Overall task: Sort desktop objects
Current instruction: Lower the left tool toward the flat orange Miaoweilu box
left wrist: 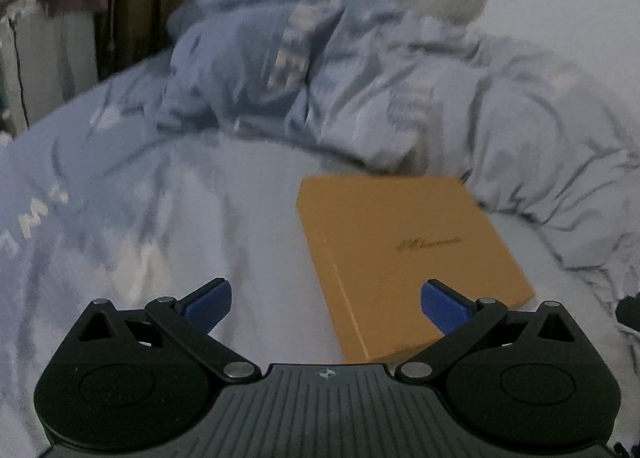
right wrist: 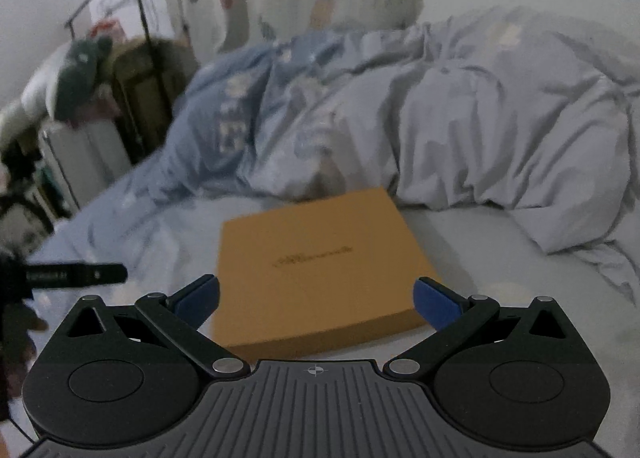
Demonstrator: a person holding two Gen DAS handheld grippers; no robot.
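Bedding covers the whole work surface: a pale blue bed sheet (left wrist: 248, 186) with a crumpled light blue duvet (right wrist: 460, 118) heaped along its far side. One flat, square, mustard-yellow cardboard box (right wrist: 320, 270) with dark script lettering on its lid lies on the sheet, its far edge near the foot of the duvet heap. Lid is shut; contents cannot be seen.

Left gripper (left wrist: 326, 304) has its jaws spread wide and holds nothing; its blue fingertips (left wrist: 210, 302) sit above the sheet, with the box's near left corner between and beyond them. Right gripper (right wrist: 316, 300) is likewise spread and empty, its fingers flanking the box's near edge without visible contact.

A black bar-shaped item (right wrist: 76, 274) shows at the left edge of the right wrist view; identity unclear. A dark metal clothes rack (right wrist: 132, 18) stands beyond the bed's far left corner.
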